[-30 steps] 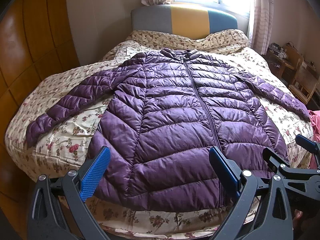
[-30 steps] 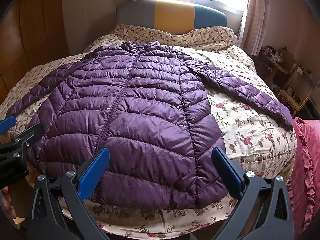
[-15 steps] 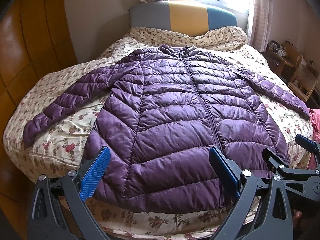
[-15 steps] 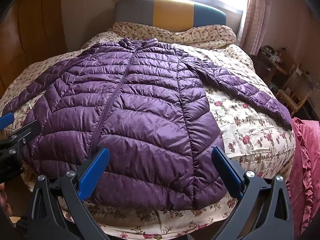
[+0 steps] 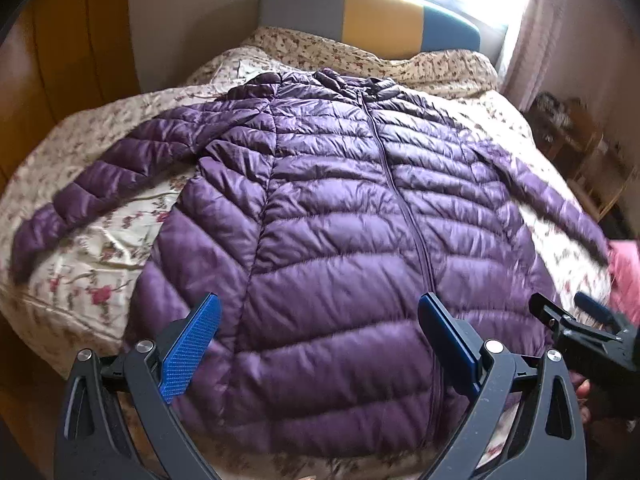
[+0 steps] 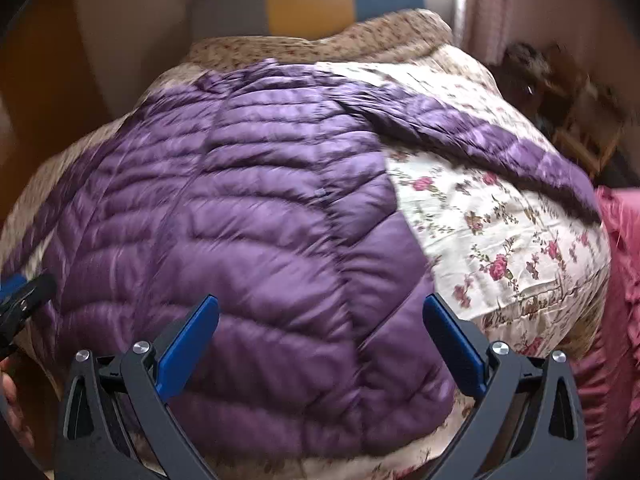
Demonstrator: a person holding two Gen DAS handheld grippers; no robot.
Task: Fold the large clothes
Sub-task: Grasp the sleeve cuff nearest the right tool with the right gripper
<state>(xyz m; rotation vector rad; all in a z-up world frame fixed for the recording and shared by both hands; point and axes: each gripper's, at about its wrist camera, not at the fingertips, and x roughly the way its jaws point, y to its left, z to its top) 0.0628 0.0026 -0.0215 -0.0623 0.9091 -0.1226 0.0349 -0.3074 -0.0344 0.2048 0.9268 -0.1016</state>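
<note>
A purple quilted puffer jacket lies flat and zipped on a floral bed, front up, collar toward the headboard, both sleeves spread out. My left gripper hovers open above the hem, left of the zipper, with nothing between its blue pads. My right gripper is open too, above the jacket near its lower right corner. The right sleeve runs diagonally across the bedspread. The right gripper also shows at the right edge of the left wrist view. The right wrist view is motion-blurred.
The floral bedspread covers the bed up to a grey, yellow and blue headboard. A wooden wall panel is on the left. Wooden furniture and a pink ruffled cloth stand on the right.
Both grippers have moved forward and lower over the jacket's hem. The right one has also swung rightward, so the right sleeve and bare bedspread fill more of its view.
</note>
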